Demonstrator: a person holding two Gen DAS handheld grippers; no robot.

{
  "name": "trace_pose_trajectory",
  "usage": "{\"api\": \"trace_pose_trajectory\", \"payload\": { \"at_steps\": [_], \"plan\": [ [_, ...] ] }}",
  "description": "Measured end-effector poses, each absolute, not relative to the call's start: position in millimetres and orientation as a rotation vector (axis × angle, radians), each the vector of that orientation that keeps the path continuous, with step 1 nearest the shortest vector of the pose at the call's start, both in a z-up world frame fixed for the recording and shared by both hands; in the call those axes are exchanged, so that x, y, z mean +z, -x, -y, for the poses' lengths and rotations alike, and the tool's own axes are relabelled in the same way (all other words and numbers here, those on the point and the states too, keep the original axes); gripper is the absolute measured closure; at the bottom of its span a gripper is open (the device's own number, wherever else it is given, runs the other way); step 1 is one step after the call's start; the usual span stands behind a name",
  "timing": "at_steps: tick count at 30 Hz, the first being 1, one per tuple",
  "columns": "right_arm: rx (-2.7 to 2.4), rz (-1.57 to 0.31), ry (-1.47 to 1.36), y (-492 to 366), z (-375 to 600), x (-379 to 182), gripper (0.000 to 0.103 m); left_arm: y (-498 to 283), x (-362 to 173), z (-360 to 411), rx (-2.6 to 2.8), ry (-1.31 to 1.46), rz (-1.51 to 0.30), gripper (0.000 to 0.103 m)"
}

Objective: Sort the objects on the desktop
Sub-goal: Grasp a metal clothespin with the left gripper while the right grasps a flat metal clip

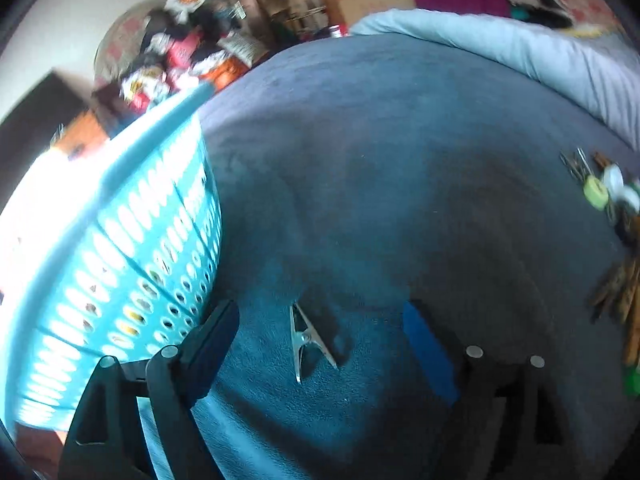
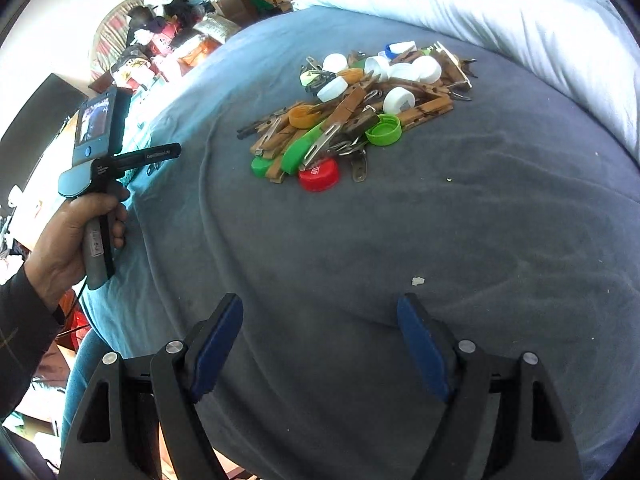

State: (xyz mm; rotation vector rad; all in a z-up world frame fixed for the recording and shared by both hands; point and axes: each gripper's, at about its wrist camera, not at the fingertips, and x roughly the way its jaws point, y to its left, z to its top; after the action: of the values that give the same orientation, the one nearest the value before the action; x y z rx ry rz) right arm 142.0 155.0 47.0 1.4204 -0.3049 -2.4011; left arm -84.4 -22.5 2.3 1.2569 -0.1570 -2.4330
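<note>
A pile of wooden clothespins, metal clips and bottle caps (image 2: pixel 356 108) lies on the blue-grey bedspread, ahead of my right gripper (image 2: pixel 320 344), which is open and empty. The pile's edge shows at the far right of the left wrist view (image 1: pixel 612 216). My left gripper (image 1: pixel 320 344) is open, and a single metal clip (image 1: pixel 308 340) lies between its fingers on the spread, apart from both pads. A teal perforated basket (image 1: pixel 132 248) stands just left of the left gripper. The left gripper's handle, held in a hand (image 2: pixel 96 184), shows in the right wrist view.
A white duvet (image 2: pixel 500 12) is bunched along the far right of the bed. Cluttered shelves and packets (image 2: pixel 168 36) stand beyond the bed's far left. The bed's left edge (image 2: pixel 132 216) drops off beside the hand.
</note>
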Motion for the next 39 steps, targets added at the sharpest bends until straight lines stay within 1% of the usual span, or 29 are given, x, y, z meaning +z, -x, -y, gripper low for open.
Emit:
{"api": "trace_pose_trajectory", "payload": {
  "at_steps": [1,2,3,4,5,8,9,10,16,19,22,23,27,29,31,37,39],
  "plan": [
    [-2.404,0.302,-1.42,-143,-155,47,0.024,85,1,24,-2.44,-1.268,0.108,0.02],
    [-2.408,0.3,-1.42,-143,-154,47,0.024,85,0,28,-2.468,-1.301,0.025,0.037],
    [-2.414,0.296,-1.421,-143,-155,48,0.025,85,-1,30,-2.511,-1.339,-0.066,0.049],
    [-2.424,0.289,-1.421,-142,-154,49,0.029,84,0,28,-2.536,-1.351,-0.095,0.062],
    [-2.436,0.288,-1.421,-142,-155,51,0.03,84,1,21,-2.563,-1.362,-0.072,0.083],
    [-2.471,0.312,-1.396,-140,-163,59,0.038,75,4,-3,-2.663,-1.37,-0.028,0.084],
    [-2.48,0.319,-1.38,-140,-166,63,0.044,71,6,-8,-2.694,-1.375,-0.032,0.084],
    [-2.489,0.322,-1.367,-139,-169,68,0.047,65,10,-13,-2.725,-1.369,-0.04,0.084],
    [-2.494,0.346,-1.33,-114,-177,79,0.048,33,38,-33,-2.854,-1.29,-0.058,0.084],
    [-2.466,0.365,-1.338,-92,-174,77,0.048,30,42,-27,-2.895,-1.285,-0.135,0.084],
    [-2.44,0.33,-1.336,-73,-161,74,0.048,15,48,6,-2.931,-1.305,-0.285,0.084],
    [-2.439,0.319,-1.34,-67,-157,72,0.048,5,56,19,-2.938,-1.302,-0.309,0.084],
    [-2.492,0.2,-1.345,-47,-145,65,0.048,-6,70,26,-2.94,-1.312,-0.34,0.084],
    [-2.5,0.118,-1.363,-39,-140,60,0.061,-6,68,28,-2.935,-1.323,-0.343,0.084],
    [-2.499,0.088,-1.378,-34,-138,57,0.083,-6,67,28,-2.932,-1.329,-0.343,0.084],
    [-2.496,0.113,-1.44,-40,-147,41,0.084,-9,70,26,-2.94,-1.345,-0.343,0.084],
    [-2.507,0.118,-1.413,-41,-150,35,0.087,-9,72,22,-2.949,-1.342,-0.327,0.084]
  ]
}}
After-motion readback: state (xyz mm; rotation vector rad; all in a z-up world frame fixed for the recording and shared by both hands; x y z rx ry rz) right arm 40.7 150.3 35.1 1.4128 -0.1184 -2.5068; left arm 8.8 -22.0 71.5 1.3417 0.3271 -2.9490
